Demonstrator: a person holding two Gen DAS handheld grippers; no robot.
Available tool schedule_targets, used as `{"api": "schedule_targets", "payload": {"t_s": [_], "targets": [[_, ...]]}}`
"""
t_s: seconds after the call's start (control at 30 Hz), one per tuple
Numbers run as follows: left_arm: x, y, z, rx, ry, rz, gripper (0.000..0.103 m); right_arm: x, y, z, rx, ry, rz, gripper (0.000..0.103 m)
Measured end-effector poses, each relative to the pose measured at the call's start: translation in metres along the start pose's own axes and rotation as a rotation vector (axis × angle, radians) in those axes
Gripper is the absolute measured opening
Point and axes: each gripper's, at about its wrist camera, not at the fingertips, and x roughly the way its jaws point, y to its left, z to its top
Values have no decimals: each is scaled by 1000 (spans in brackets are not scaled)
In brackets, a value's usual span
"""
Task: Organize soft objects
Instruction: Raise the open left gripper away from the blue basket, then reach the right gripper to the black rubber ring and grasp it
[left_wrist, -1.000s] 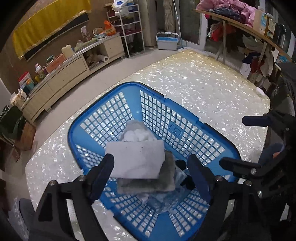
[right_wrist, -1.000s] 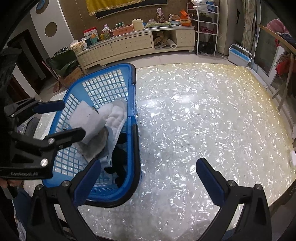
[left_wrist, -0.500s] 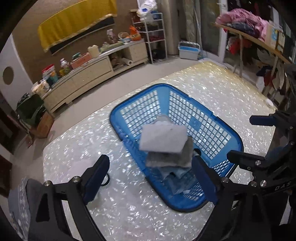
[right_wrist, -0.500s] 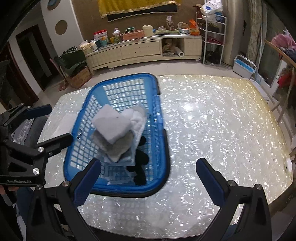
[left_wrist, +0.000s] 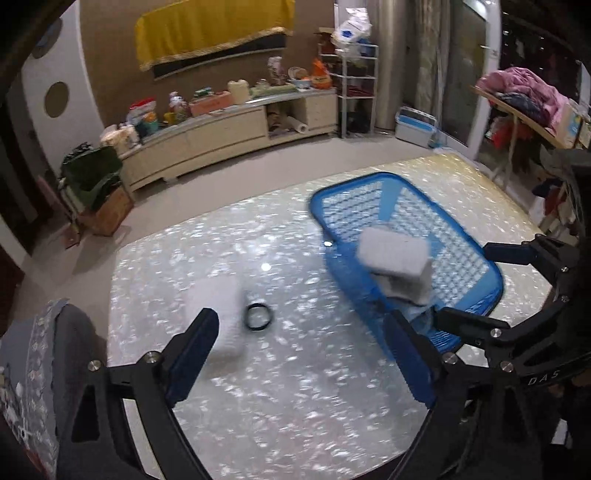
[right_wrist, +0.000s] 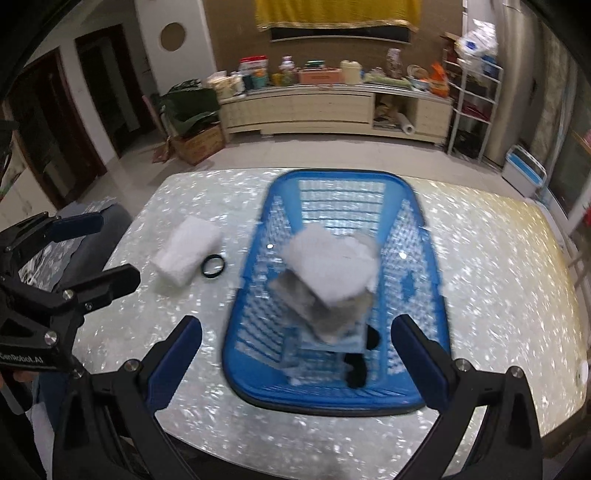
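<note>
A cluttered living room with a long cream sideboard (right_wrist: 332, 107) along the far wall surrounds a shimmering, pearl-patterned tabletop (right_wrist: 498, 277). On it sits a blue plastic basket (right_wrist: 424, 395) with lattice walls. Inside the basket lies a stack of folded cloths: a light grey one (right_wrist: 332, 266) on top, a darker grey one (right_wrist: 321, 314) beneath it, and a pale blue piece (right_wrist: 347, 345) at the bottom, with something black (right_wrist: 360, 365) beside the stack near the front wall; what it is cannot be told.

To the left of the basket, on the bare tabletop, lies a white folded towel (right_wrist: 186, 254), and just beside it a small black ring (right_wrist: 213, 266), between the towel and the basket.

The left claw (left_wrist: 303, 354) hangs above the tabletop with its jaws spread wide and nothing between them; the ring (left_wrist: 258, 316) and the blurred white towel (left_wrist: 218, 299) lie beyond its fingertips. The right claw (right_wrist: 295, 360) is likewise wide open and empty, poised over the near end of the basket. Both views are blurred.
</note>
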Motion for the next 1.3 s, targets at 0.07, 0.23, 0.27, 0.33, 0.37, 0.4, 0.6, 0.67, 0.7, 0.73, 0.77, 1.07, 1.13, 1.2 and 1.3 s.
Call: {"api": "schedule_targets", "payload": {"t_s": [0.07, 0.23, 0.27, 0.33, 0.37, 0.4, 0.6, 0.67, 0.7, 0.73, 0.77, 1.07, 1.13, 1.2, 1.3], "targets": [[-4, 14, -7, -15, -5, 34, 89, 6, 12, 4, -24, 3, 8, 103], [-9, 44, -25, -52, 16, 67, 89, 24, 33, 12, -75, 21, 33, 103], [-9, 49, -30, -58, 21, 70, 89, 29, 37, 14, -79, 26, 39, 103], [-10, 62, -39, -82, 34, 77, 89, 38, 46, 18, -87, 39, 52, 103], [-9, 69, -43, -95, 42, 82, 89, 41, 49, 19, -94, 45, 59, 103], [-9, 74, -46, -105, 47, 86, 89, 46, 54, 20, -104, 53, 64, 103], [3, 111, -66, -200, 121, 117, 89, 70, 91, 25, -167, 83, 86, 103], [6, 119, -71, -213, 125, 134, 89, 80, 99, 27, -175, 101, 91, 103], [8, 123, -74, -219, 130, 144, 89, 83, 102, 27, -177, 111, 96, 103], [11, 126, -77, -225, 133, 145, 89, 87, 103, 27, -177, 122, 103, 103], [12, 130, -80, -233, 134, 140, 89, 92, 106, 28, -175, 134, 110, 103], [36, 165, -93, -300, 162, 131, 89, 139, 126, 36, -148, 222, 137, 103], [41, 170, -93, -307, 166, 124, 89, 150, 130, 37, -161, 231, 123, 103], [48, 175, -95, -312, 170, 119, 89, 159, 134, 37, -186, 235, 100, 103], [60, 184, -97, -324, 177, 114, 89, 171, 137, 36, -230, 238, 73, 103]]}}
